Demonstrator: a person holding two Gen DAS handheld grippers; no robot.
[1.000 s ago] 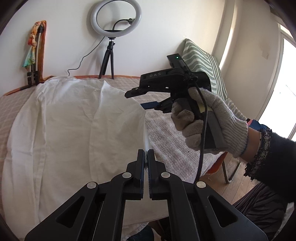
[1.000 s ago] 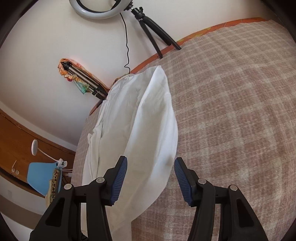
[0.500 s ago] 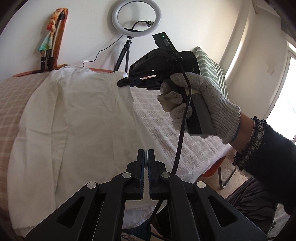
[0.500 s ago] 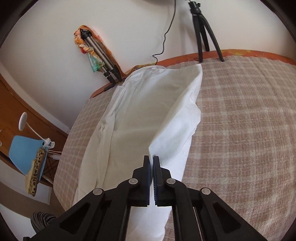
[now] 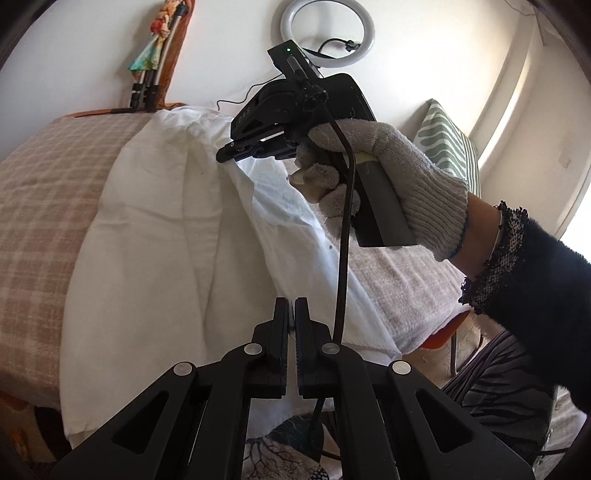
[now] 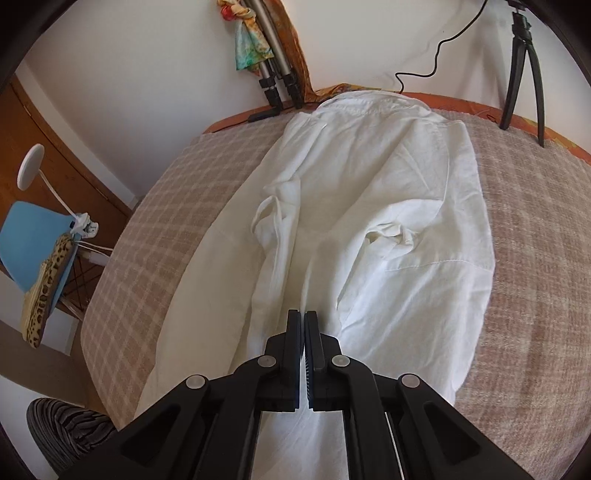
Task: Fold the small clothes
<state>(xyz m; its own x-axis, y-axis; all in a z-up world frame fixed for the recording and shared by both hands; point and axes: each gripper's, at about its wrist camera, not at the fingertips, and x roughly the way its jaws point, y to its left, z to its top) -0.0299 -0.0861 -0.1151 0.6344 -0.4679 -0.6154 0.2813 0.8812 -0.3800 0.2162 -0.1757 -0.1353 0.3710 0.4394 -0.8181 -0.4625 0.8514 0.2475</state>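
A white shirt (image 5: pixel 155 236) lies along a bed with a beige checked cover (image 5: pixel 40 192); it also shows in the right wrist view (image 6: pixel 369 206), collar at the far end by the wall. My left gripper (image 5: pixel 291 306) is shut on the shirt's right edge near the hem. My right gripper (image 6: pixel 305 317) is shut on the same edge farther up; in the left wrist view it (image 5: pixel 236 149) holds that edge lifted above the shirt's body, in a gloved hand (image 5: pixel 391 162).
A ring light on a tripod (image 5: pixel 327 33) and folded tripods (image 6: pixel 273 81) stand at the wall. A green striped pillow (image 5: pixel 447 147) lies at the bed's right. A blue chair (image 6: pixel 33 236) and a lamp stand left of the bed.
My right gripper shut on the shirt's edge about half a second ago. Both grippers have since lifted that edge and carried it leftward over the shirt's body.
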